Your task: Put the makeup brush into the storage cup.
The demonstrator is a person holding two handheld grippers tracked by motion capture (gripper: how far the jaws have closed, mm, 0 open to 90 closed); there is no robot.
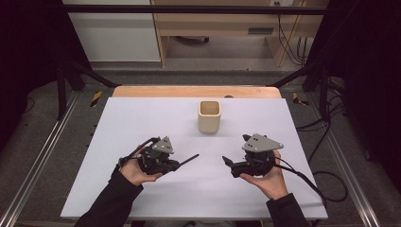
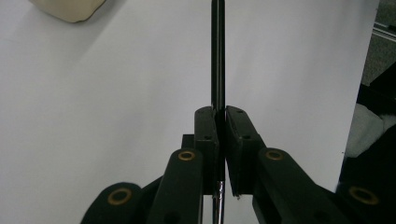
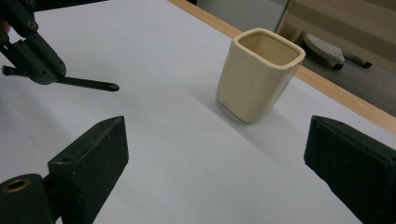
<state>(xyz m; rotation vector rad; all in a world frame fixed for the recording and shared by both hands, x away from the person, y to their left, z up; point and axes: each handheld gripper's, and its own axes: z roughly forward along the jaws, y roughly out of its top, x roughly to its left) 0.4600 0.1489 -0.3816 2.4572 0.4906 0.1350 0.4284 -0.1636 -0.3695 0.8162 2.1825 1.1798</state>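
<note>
Two grippers hover over the white table [image 1: 142, 118]. Left gripper [image 1: 178, 164] pinches a thin black pen [image 1: 189, 159] near its back end; it looks light, stiff and slippery. Right gripper [image 1: 228, 161] has jaws spread wide, holding nothing. Cup [image 1: 209, 116] stands ahead between them, with lots of room around.

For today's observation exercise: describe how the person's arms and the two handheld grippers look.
Both forearms wear dark long sleeves. The left gripper and right gripper are black, each topped by a grey three-cornered plate with small holes. The jaws are blocky black pads on arms with brass-coloured pivots. A black cable trails from the right one.
</note>
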